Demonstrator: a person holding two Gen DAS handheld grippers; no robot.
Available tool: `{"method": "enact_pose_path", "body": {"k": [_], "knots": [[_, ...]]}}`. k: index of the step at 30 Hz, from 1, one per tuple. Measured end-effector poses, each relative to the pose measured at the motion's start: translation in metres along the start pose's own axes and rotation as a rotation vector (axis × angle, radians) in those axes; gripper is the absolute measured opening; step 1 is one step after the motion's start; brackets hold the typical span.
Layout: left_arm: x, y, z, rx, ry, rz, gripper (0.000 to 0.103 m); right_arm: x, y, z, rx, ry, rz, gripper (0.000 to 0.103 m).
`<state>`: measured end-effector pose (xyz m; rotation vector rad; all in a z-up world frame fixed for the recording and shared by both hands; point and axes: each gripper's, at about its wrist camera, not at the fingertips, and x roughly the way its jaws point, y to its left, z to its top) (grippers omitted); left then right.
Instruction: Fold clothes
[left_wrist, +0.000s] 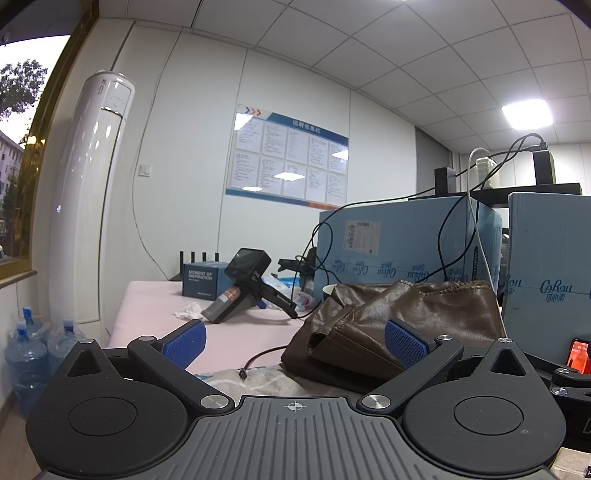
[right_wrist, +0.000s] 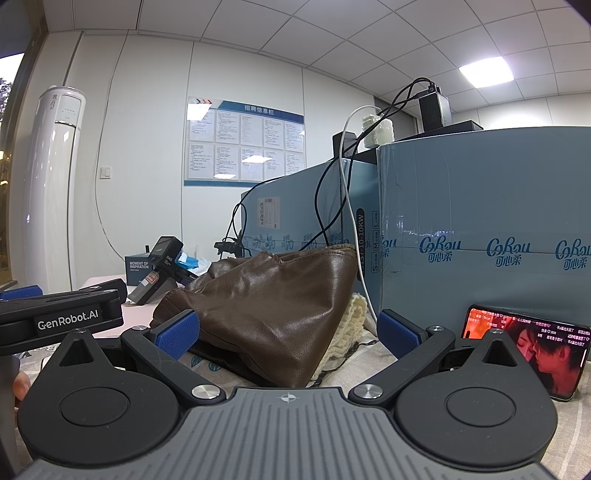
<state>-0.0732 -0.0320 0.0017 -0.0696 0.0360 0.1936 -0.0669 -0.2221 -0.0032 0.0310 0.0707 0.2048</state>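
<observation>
While both grippers gape wide, brown garment lies bunched on table — white-walled office.

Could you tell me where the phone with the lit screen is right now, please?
In the right wrist view the phone stands propped at the lower right against the blue cardboard box, right of the brown leather garment.

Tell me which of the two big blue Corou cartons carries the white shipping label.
The left carton, farther from the phone: its label sits near the top left of its face. The right carton shows only printed logos.
</observation>
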Motion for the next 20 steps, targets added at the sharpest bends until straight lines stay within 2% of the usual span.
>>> {"method": "enact_pose_path", "body": {"k": [20], "knots": [[0.0007, 0.0008, -0.0009, -0.001, 0.001, 0.0, 0.103, 0.0002, 0.0001, -0.0004, 0.001, 0.001, 0.001, 0.103]]}}
